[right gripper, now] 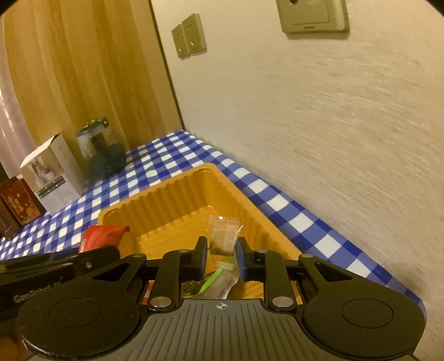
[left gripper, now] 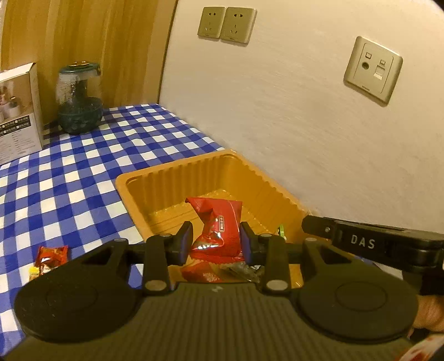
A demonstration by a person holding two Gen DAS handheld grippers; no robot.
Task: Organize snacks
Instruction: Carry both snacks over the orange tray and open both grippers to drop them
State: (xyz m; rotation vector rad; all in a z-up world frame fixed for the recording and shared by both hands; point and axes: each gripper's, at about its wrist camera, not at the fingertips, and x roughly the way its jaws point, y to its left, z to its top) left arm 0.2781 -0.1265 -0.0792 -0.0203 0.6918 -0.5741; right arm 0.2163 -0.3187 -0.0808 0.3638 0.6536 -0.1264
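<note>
An orange plastic tray (left gripper: 155, 191) sits on the blue checked tablecloth by the wall; it also shows in the right wrist view (right gripper: 177, 200). My left gripper (left gripper: 216, 238) is shut on a red snack packet (left gripper: 219, 227) and holds it over the tray's near end. That packet shows at the left in the right wrist view (right gripper: 102, 236). My right gripper (right gripper: 222, 255) is shut on a clear snack packet (right gripper: 223, 233) above the tray. Red and dark wrappers (left gripper: 222, 272) lie in the tray under the left gripper. A small red snack (left gripper: 51, 257) lies on the cloth left of the tray.
A glass jar with a teal lid (left gripper: 79, 100) and a white box (left gripper: 18, 111) stand at the back left by the wooden panel. A dark red box (right gripper: 16, 202) stands beside the white box. The wall with sockets (left gripper: 226, 25) runs along the tray's right side.
</note>
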